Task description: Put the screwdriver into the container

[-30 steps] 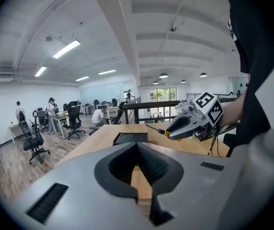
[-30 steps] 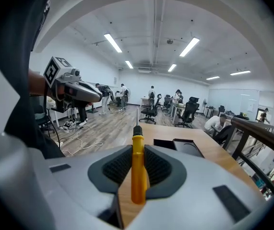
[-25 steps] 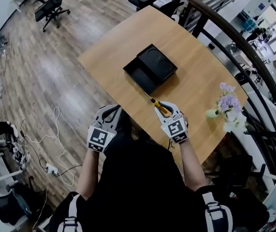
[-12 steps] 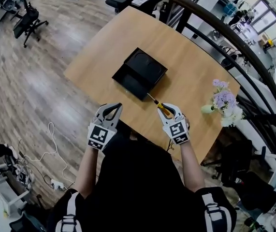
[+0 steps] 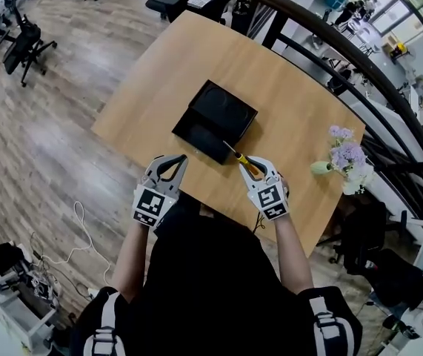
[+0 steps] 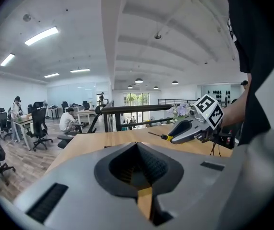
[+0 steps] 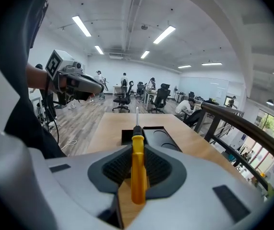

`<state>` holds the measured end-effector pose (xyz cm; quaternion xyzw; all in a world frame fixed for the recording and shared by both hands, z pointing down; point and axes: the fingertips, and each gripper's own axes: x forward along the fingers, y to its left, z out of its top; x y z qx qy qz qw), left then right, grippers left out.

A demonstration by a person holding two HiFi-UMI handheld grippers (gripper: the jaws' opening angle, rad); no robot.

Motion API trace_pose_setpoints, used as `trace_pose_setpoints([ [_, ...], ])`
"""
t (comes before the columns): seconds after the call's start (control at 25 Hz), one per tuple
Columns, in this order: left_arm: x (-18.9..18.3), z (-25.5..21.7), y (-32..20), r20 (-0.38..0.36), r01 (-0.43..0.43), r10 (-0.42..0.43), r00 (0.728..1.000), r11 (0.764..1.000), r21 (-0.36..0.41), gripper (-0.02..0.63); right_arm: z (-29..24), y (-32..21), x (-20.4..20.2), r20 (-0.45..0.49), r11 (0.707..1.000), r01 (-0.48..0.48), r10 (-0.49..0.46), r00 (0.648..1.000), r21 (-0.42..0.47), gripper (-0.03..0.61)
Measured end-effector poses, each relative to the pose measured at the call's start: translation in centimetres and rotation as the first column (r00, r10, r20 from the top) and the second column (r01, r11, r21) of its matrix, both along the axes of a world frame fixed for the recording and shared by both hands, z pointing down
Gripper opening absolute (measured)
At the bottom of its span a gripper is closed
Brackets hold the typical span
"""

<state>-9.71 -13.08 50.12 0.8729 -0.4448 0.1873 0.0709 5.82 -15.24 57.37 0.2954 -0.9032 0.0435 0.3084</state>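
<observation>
A screwdriver [image 7: 137, 162] with a yellow handle and thin metal shaft is clamped in my right gripper [image 5: 255, 167], its tip pointing forward at the black container [image 5: 215, 120]. In the head view the screwdriver [image 5: 241, 159] hangs just short of the container's near right corner. The container [image 7: 151, 138] is a shallow black tray with compartments, lying on the wooden table [image 5: 292, 102]. My left gripper [image 5: 168, 169] hovers at the table's near edge, left of the container, jaws shut with nothing between them. From the left gripper view, the right gripper [image 6: 190, 128] and screwdriver [image 6: 163, 136] appear at the right.
A small vase of purple and white flowers [image 5: 347, 163] stands near the table's right edge. A dark curved railing [image 5: 359, 80] runs behind the table. Office chairs [image 5: 20, 43] and cables [image 5: 70, 228] lie on the wood floor to the left.
The head view has shifted, so the table sits a little differently. My right gripper with the screwdriver has come closer to the container's near corner. The left gripper stays put.
</observation>
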Motion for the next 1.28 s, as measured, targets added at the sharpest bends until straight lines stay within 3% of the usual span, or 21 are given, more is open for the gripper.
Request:
trace_pose_setpoints([
  [0.2,-1.9,0.8,-1.9,0.000,-0.033,0.033,0.999,0.999,-0.009,0.023,0.9,-1.3,-2.3,-0.037,1.000,0.008,-0.008,0.999,0.006,0.089],
  [0.76,-4.6,1.7,-7.5,-0.019,-0.161,0.161,0.987,0.987,-0.014,0.023,3.1,-4.7,-5.7,-0.054,0.993,-0.114,0.113,0.992,-0.020,0.089],
  [1.28,-6.6,3.3,-10.4,-0.014,-0.215,0.214,0.977,0.976,-0.042,0.023,7.6,-6.4,-9.3,-0.080,0.989,-0.112,0.104,0.991,-0.092,0.089],
])
